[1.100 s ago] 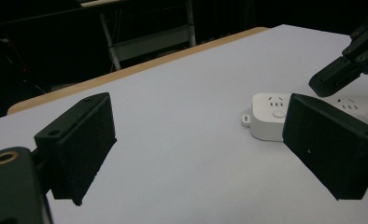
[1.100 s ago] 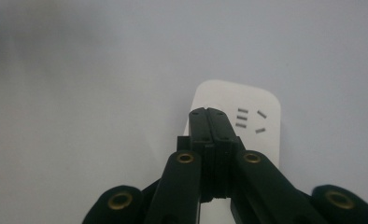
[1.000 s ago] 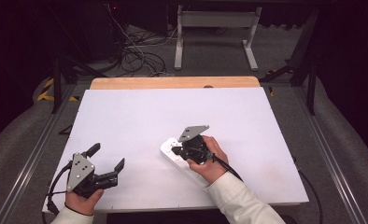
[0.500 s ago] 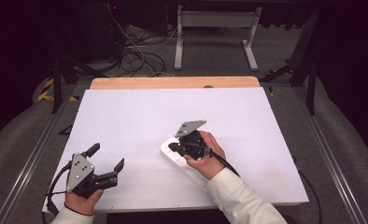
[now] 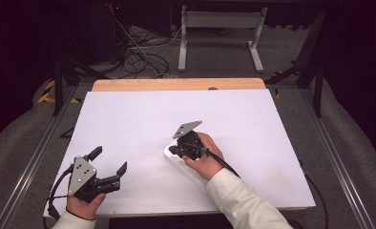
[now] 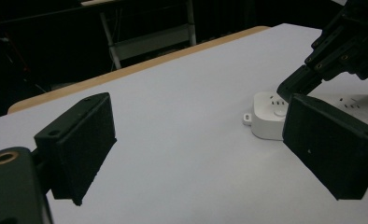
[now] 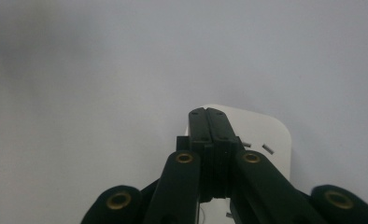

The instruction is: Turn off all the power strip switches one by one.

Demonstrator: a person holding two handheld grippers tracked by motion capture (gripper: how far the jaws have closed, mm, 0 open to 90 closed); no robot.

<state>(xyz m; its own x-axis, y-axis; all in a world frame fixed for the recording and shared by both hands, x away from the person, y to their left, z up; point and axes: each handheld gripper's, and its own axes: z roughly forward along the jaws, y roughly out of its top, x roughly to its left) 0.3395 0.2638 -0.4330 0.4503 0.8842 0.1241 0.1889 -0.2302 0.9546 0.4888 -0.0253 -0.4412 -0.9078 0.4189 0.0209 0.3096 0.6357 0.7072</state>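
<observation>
From the high view, the right gripper (image 5: 172, 150) bears down on a white power strip (image 5: 172, 159) mid-table, while the left gripper (image 5: 110, 165) idles near the front edge, jaws spread. Its own view shows the power strip's round button (image 6: 279, 112) just under the other gripper's tips. In the right gripper view the jaws are pressed together over the strip's end (image 7: 266, 128), probably pressing that switch; next calls for a firm downward push.
</observation>
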